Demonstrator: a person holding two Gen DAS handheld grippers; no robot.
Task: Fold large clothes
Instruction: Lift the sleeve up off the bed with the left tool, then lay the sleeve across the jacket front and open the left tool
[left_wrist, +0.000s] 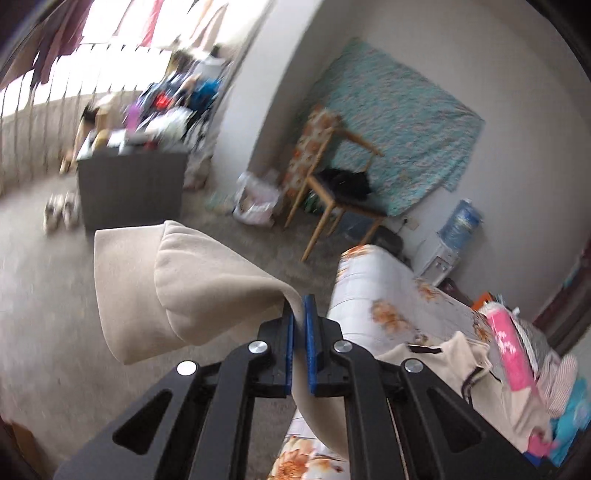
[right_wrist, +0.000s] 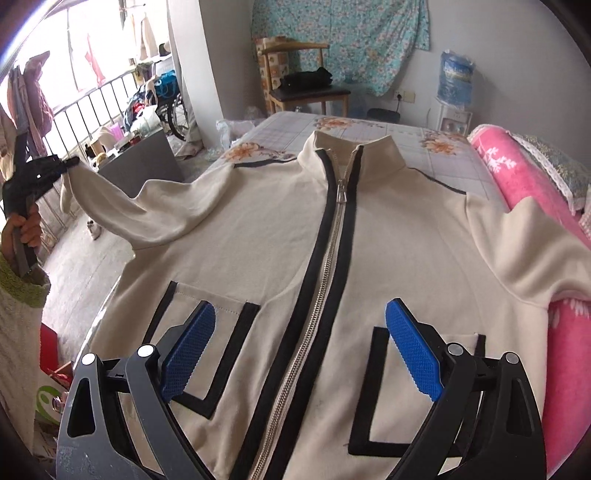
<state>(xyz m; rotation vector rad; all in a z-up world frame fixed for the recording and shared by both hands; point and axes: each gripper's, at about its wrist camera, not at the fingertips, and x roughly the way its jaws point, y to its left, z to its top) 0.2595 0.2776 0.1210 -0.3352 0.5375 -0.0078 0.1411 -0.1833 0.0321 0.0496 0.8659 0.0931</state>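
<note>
A cream zip-up jacket (right_wrist: 258, 236) with black trim, a stand-up collar and two black-edged front pockets is spread front-up on a floral bedsheet. The zipper is closed nearly to the collar. One sleeve (right_wrist: 122, 206) is lifted off the bed, its cuff (left_wrist: 184, 284) pinched.

We are in a home, in a bedroom. We see a bed (right_wrist: 436, 162) with a sheet with orange flowers on it. At the bed's right edge lies a rolled pink blanket (right_wrist: 517, 173). Past the far edge of the bed stands a wooden chair (right_wrist: 295, 70) with dark clothes on its seat. Behind the chair a blue flowery cloth (right_wrist: 351, 40) hangs on the wall. Near the far right corner of the bed stands a water dispenser (right_wrist: 456, 92) with a big blue bottle on top. On the left, washing (right_wrist: 33, 96) hangs by a bright railing (right_wrist: 92, 99). A pair of shoes (left_wrist: 61, 212) sits on the floor.
</note>
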